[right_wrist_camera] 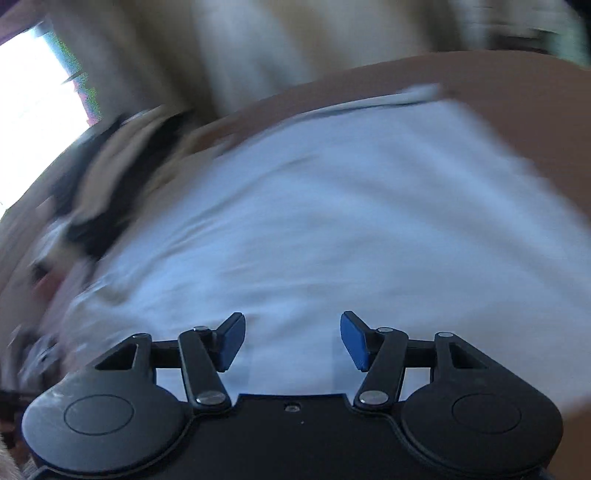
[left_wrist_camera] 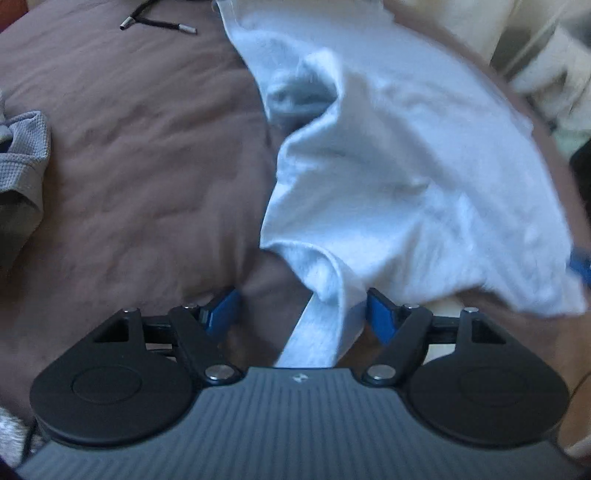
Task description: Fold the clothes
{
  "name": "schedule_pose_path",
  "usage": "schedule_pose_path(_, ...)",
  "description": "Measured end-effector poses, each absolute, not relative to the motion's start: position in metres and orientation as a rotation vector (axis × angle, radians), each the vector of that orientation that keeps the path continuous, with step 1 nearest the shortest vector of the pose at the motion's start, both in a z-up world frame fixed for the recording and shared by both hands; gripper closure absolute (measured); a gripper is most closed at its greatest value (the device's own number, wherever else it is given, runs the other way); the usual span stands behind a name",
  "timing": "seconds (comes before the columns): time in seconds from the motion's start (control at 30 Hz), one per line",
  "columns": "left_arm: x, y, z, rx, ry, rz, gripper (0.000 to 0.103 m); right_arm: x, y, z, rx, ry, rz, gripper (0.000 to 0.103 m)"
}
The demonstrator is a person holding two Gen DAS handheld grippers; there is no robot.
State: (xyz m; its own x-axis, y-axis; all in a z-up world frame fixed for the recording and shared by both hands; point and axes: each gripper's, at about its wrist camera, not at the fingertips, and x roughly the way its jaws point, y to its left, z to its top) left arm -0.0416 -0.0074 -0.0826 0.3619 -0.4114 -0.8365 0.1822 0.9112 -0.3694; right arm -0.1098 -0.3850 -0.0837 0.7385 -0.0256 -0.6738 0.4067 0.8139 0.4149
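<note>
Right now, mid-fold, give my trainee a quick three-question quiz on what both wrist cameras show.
1. True or false: both the left gripper and the right gripper have their blue fingers spread apart.
2. Multiple choice: what lies between the left gripper's fingers? A) a strip of the white cotton garment B) the grey textured cloth C) the black drawstring with metal tips
3. Fill in: the white garment lies on a ____-coloured bedspread.

Key: 1 true; 2 A; 3 brown. Note: the right wrist view is motion-blurred, so only the white fabric under the open right gripper can be told there.
</note>
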Motion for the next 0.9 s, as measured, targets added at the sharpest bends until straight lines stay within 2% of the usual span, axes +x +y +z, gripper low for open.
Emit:
schedule_pose_path(0.07,-0.041,-0.004,-0.078,-0.268,1.105,-0.424,0.098,-0.140,-0.416,-0.084,0.583,0.719,-0.384,0.035)
schedule_pose_path(0.17,-0.044,-0.011,-0.058,-0.239,1.003,-0.452,0.098,-0.181,-0.445,-0.093,0.647,0.750,-0.495,0.032)
schedule_pose_path(0.27,-0.049,-0.021,-0.034,-0.185,0.886,-0.471,0.098,-0.214,-0.452,-0.115,0.805,0.740,-0.527,0.022)
schedule_pose_path(0.3,-0.050,-0.023,-0.025,-0.176,0.849,-0.472,0.098,-0.221,-0.449,-0.126,0.869,0.706,-0.527,0.021)
schedule_pose_path(0.4,-0.050,-0.021,0.006,-0.182,0.752,-0.446,0.098,-0.224,-0.444,-0.141,1.028,0.547,-0.568,0.008)
schedule_pose_path(0.47,-0.054,-0.020,0.026,-0.177,0.690,-0.443,0.098,-0.209,-0.448,-0.142,1.097,0.479,-0.543,0.009)
schedule_pose_path(0.5,-0.057,-0.022,0.033,-0.171,0.668,-0.446,0.098,-0.197,-0.449,-0.142,1.103,0.467,-0.534,0.019)
schedule_pose_path(0.53,-0.059,-0.026,0.039,-0.153,0.651,-0.449,0.098,-0.183,-0.450,-0.142,1.094,0.467,-0.532,0.048)
schedule_pose_path(0.57,-0.061,-0.031,0.043,-0.129,0.639,-0.449,0.098,-0.170,-0.451,-0.140,1.072,0.471,-0.536,0.066)
schedule_pose_path(0.6,-0.061,-0.038,0.044,-0.090,0.642,-0.444,0.098,-0.159,-0.454,-0.137,1.041,0.477,-0.542,0.095)
schedule_pose_path(0.8,-0.074,-0.045,0.066,-0.028,0.617,-0.476,0.099,-0.163,-0.436,-0.075,0.792,0.268,-0.530,0.098)
schedule_pose_path(0.9,-0.087,-0.030,0.082,-0.019,0.601,-0.476,0.099,-0.175,-0.422,-0.047,0.637,0.231,-0.482,0.099)
